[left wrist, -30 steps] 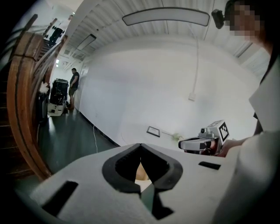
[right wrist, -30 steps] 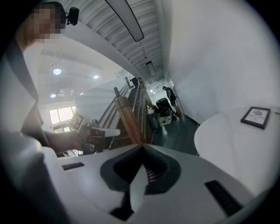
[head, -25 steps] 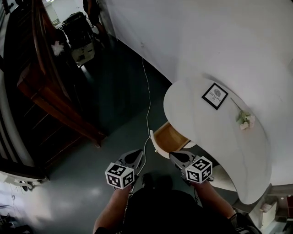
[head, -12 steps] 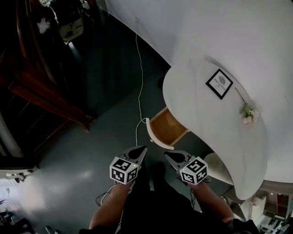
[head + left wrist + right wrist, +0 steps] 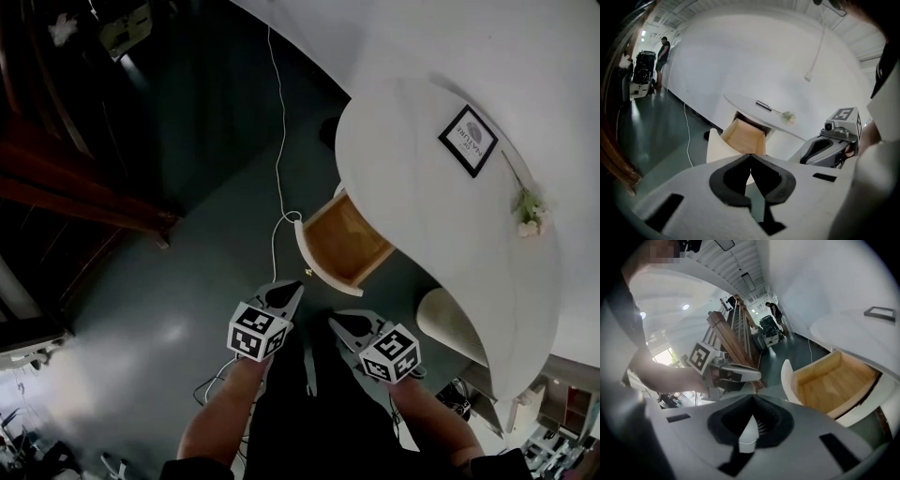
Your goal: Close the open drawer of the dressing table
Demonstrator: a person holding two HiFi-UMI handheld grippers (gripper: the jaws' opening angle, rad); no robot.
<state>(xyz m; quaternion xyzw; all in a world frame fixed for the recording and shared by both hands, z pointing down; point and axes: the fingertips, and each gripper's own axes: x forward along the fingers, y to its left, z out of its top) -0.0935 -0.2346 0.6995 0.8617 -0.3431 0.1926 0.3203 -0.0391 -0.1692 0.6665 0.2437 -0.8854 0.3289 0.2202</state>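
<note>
The white dressing table (image 5: 412, 178) stands at the right, its drawer (image 5: 345, 242) pulled out and showing a bare wooden inside. The drawer's curved white front (image 5: 314, 258) faces me. My left gripper (image 5: 289, 289) is shut and empty, its tip just below the left end of that front, not touching it. My right gripper (image 5: 336, 321) is also shut and empty, a little further back. In the left gripper view the drawer (image 5: 743, 138) lies straight ahead past the closed jaws. The right gripper view has the drawer (image 5: 832, 380) to the right.
A framed card (image 5: 468, 141) and a white flower (image 5: 528, 211) lie on the tabletop. A white cable (image 5: 278, 141) runs over the dark floor to the drawer's left. A pale round seat (image 5: 452, 323) sits under the table. Dark wooden furniture (image 5: 75, 187) stands left.
The drawer now shows further out from under the tabletop and higher in view. Both grippers have shifted slightly and stay shut, close to the drawer front.
</note>
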